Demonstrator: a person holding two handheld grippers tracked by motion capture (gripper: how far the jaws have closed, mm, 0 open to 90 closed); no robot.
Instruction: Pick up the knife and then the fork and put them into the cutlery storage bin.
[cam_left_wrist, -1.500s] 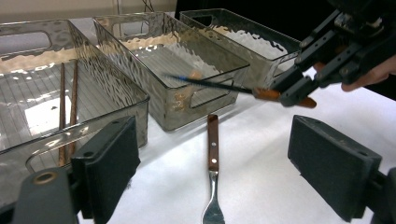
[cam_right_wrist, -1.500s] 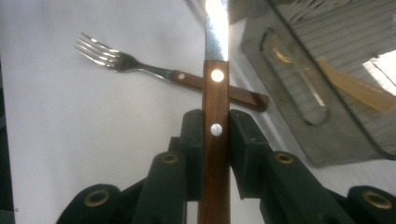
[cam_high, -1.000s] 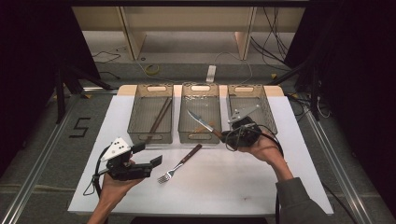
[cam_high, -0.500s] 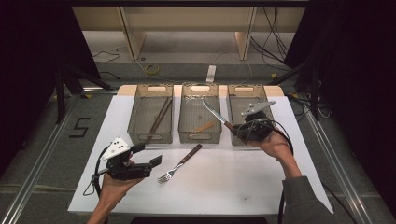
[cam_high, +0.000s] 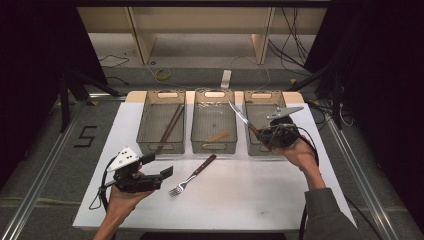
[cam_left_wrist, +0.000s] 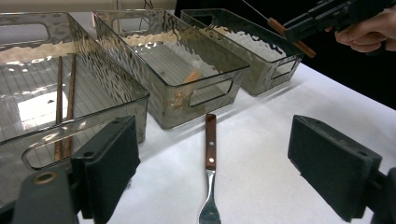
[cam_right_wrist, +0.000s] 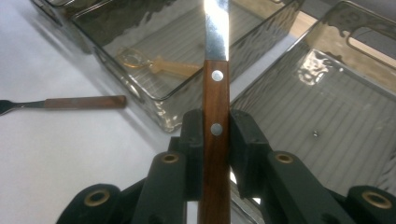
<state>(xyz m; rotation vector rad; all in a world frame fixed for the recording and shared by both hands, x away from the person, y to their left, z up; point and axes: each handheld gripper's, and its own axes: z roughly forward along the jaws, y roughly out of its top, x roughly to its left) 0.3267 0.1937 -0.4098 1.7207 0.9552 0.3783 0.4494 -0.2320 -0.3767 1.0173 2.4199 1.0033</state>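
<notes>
**Knife held over right bin, fork waiting**

Right gripper (cam_high: 267, 136) clamped on the knife (cam_high: 241, 114) by its wooden handle, blade up over the right bin (cam_high: 304, 131). Risk, imo: grip sits low on the handle (blade-heavy), so the knife could pivot or clip the bin wall on release. Left gripper (cam_high: 159, 166) w/ jaws apart, empty, near the fork (cam_high: 192, 175). Right gripper view shows handle rivets btw pads (cam_right_wrist: 245, 140); left gripper view shows chopsticks (cam_left_wrist: 64, 108) in left bin.
</notes>
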